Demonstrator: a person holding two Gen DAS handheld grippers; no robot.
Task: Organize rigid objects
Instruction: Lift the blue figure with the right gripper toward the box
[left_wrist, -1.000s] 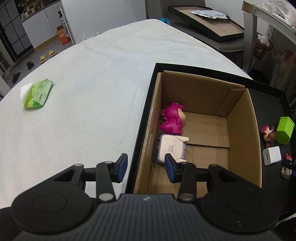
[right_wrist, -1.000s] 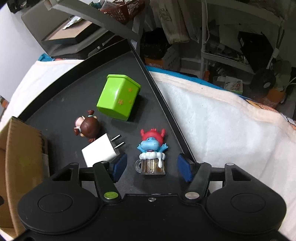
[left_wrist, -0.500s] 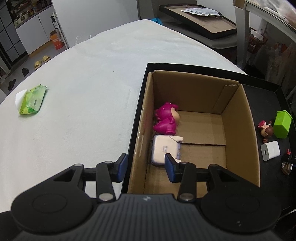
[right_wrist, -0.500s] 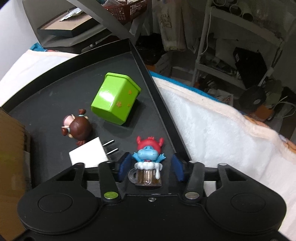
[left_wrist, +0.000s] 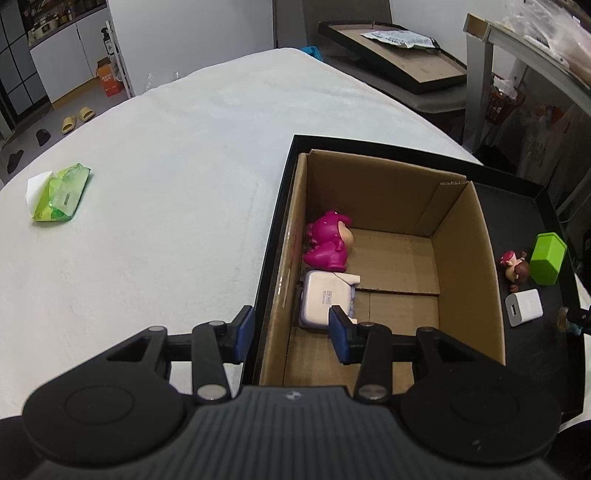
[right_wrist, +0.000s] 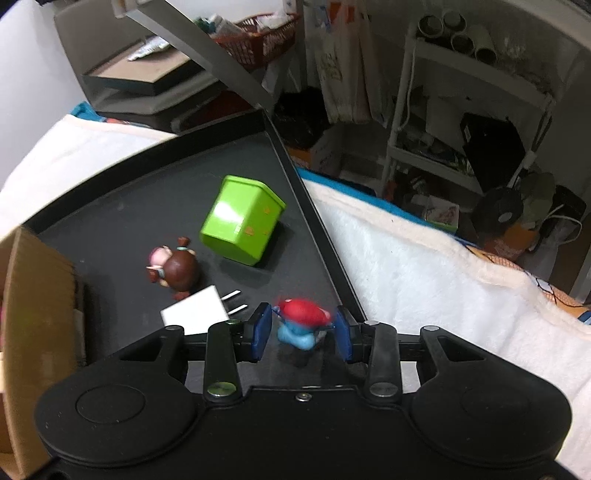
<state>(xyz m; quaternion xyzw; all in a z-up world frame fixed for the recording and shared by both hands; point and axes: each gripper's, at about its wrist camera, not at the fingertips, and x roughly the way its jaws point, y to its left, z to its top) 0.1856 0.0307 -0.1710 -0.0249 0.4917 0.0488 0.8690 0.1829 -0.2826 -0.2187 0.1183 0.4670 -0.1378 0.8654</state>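
My right gripper (right_wrist: 302, 332) is shut on a blue figurine with red hair (right_wrist: 300, 319), held just above the black tray (right_wrist: 122, 206). On the tray beside it lie a white charger (right_wrist: 195, 312), a brown-haired figurine (right_wrist: 175, 267) and a tipped green box (right_wrist: 242, 219). My left gripper (left_wrist: 291, 334) is open and hovers over the left wall of the cardboard box (left_wrist: 465, 266), holding nothing. Inside the box lie a pink figurine (left_wrist: 327, 245) and a white device (left_wrist: 325, 299). The left wrist view also shows the green box (left_wrist: 547, 258) and the charger (left_wrist: 524, 306).
A green wipes packet (left_wrist: 59, 192) lies far left on the white blanket (left_wrist: 166, 166). The tray's raised rim (right_wrist: 314, 218) runs just right of my right gripper. Shelves and clutter (right_wrist: 461, 129) stand beyond the table's right edge.
The right jaws closed on the blue figurine and lifted it a little off the tray. The left gripper has stayed open, and its view has shifted slightly over the box.
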